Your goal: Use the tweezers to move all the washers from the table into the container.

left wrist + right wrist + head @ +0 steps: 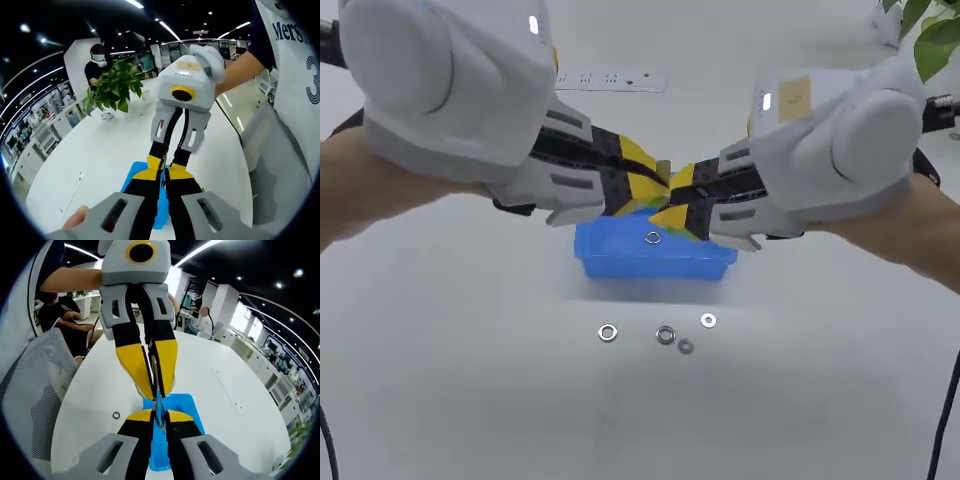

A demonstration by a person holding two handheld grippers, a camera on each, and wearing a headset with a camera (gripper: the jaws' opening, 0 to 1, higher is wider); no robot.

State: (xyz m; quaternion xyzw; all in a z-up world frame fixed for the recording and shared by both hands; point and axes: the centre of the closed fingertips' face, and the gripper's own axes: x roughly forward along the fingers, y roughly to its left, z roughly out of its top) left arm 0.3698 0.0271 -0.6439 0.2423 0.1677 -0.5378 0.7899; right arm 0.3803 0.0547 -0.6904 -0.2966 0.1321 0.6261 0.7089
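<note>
Four washers lie on the table, below the two meeting grippers and nearer the person. A fifth washer sits in the blue container, directly under their tips. In the head view the yellow tips simply butt together. The right gripper view is plainer: thin tweezers are pinched between the left gripper's nearly closed jaws. Their lower end runs into the right gripper's own jaws, which are narrowed to a slit around it.

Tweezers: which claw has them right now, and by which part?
Both, apparently: the left claw pinches the tweezers along their middle; the right claw clamps one end, which end is unclear.
</note>
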